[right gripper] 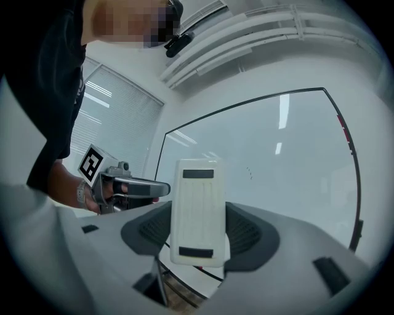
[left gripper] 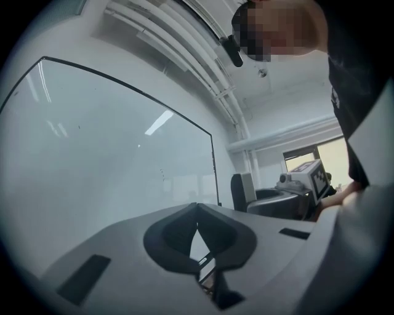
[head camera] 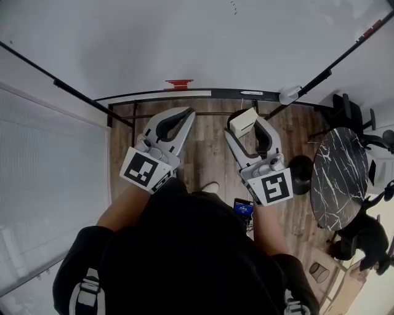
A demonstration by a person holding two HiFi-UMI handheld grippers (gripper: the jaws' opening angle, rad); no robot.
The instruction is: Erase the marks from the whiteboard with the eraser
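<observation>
The whiteboard (head camera: 203, 43) fills the wall in front of me; a few faint small marks (head camera: 233, 6) sit high on it, and the marks (right gripper: 249, 173) also show in the right gripper view. My right gripper (head camera: 244, 123) is shut on the white rectangular eraser (head camera: 242, 120), held a little off the board's lower edge. In its own view the eraser (right gripper: 197, 206) stands upright between the jaws of the right gripper (right gripper: 198, 231). My left gripper (head camera: 186, 114) is beside it, shut and empty; the left gripper (left gripper: 197, 209) has its jaw tips touching.
A red item (head camera: 179, 83) and a white one (head camera: 289, 94) lie along the board's black bottom rail (head camera: 203, 93). A round black marble table (head camera: 337, 175) and dark chairs (head camera: 363, 237) stand at the right. Window blinds (head camera: 49, 172) run along the left. Wooden floor (head camera: 209, 154) lies below.
</observation>
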